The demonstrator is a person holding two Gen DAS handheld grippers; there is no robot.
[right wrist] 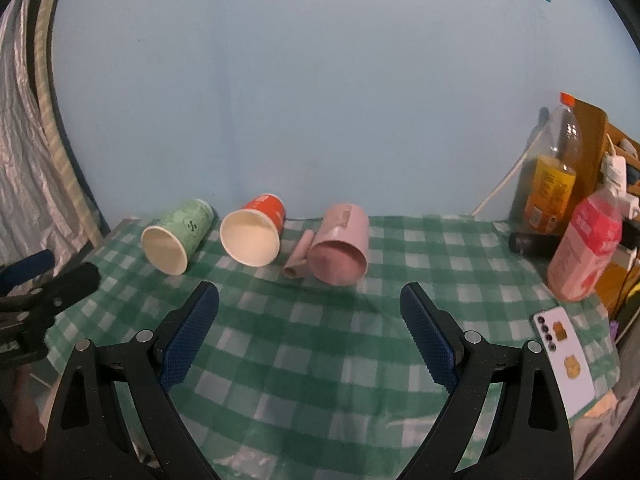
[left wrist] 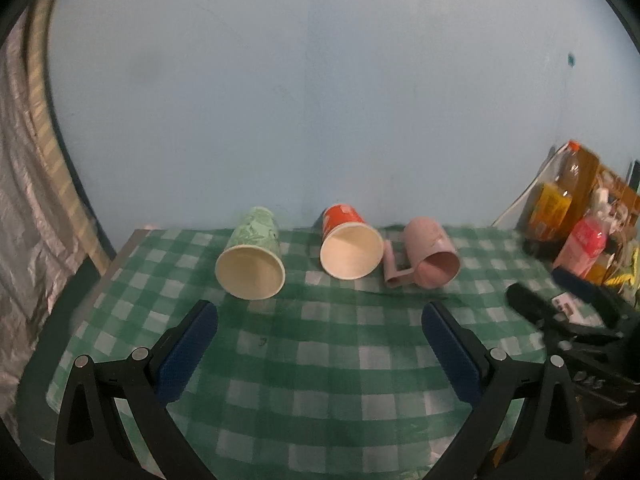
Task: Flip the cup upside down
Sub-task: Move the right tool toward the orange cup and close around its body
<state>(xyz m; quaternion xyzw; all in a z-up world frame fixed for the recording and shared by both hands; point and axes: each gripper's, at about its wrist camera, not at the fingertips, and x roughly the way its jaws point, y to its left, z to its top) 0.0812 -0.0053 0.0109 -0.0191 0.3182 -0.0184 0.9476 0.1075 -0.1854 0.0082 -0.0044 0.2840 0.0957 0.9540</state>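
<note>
Here both grippers' fingers gape, empty; cup logos too blurred to read.

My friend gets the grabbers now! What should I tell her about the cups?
Left gripper: open, empty, above the checked cloth.
Right gripper: open, empty, facing the pink mug.
Three cups lie on their sides in a row by the wall, mouths toward you: green cup, red cup, pink mug with its handle toward the red cup.
Done: nothing flipped yet.
Left: grab a cup and stand it mouth down.
</note>
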